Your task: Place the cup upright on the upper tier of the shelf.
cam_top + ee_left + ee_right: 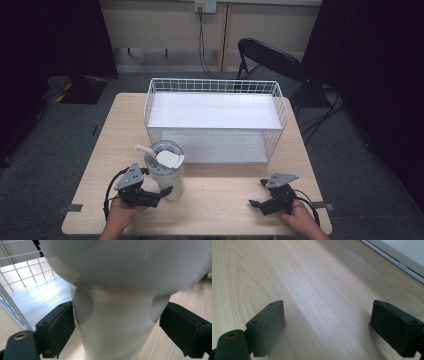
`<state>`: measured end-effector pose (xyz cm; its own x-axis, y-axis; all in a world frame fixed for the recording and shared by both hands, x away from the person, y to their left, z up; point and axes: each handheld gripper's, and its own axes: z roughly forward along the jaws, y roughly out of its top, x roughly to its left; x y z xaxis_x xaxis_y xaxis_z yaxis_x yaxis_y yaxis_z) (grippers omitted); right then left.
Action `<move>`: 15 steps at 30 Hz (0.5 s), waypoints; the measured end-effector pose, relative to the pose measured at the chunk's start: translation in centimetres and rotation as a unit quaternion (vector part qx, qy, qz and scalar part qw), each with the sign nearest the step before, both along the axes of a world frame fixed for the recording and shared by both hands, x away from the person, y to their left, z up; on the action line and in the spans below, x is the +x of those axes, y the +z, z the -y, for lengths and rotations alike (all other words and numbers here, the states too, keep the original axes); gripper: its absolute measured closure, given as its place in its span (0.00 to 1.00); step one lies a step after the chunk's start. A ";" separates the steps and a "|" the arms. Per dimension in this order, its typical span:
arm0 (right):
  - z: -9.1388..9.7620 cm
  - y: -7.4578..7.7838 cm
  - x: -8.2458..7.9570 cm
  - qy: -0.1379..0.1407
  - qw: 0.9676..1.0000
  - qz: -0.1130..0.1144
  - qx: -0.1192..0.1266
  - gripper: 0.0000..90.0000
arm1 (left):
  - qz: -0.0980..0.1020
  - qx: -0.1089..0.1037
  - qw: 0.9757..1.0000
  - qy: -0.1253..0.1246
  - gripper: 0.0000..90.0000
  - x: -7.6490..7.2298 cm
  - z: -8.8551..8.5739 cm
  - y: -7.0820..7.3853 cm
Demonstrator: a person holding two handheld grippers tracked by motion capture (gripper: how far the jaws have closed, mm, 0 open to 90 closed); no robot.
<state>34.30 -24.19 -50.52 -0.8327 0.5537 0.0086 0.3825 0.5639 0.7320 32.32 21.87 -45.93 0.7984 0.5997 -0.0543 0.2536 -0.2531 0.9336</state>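
left gripper (161, 192): jaws apart around tumbler (165, 172), pads just off it | right gripper (256, 192): apart, nothing between, table's (225, 200) 4 o'clock

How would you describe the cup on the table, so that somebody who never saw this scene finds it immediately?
Start at the white wire basket standing on the wooden table. Just before its front left corner stands the tumbler, between the jaws of the left claw. It is the single drinking vessel here: pale, tapered, with a clear lid, a white flap and a white straw.
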 end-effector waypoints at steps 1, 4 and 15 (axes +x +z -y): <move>0.0 0.0 0.0 0.000 1.000 0.000 0.000 0.13 | 0.001 -0.010 1.000 0.001 0.12 0.1 0.1 -0.2; 0.0 0.0 0.0 0.000 1.000 0.000 0.000 0.13 | 0.003 -0.009 1.000 0.004 0.11 0.2 0.3 -0.3; 0.0 0.0 0.0 0.000 1.000 0.000 0.000 0.13 | 0.026 -0.045 0.999 0.015 0.09 0.5 1.1 -0.8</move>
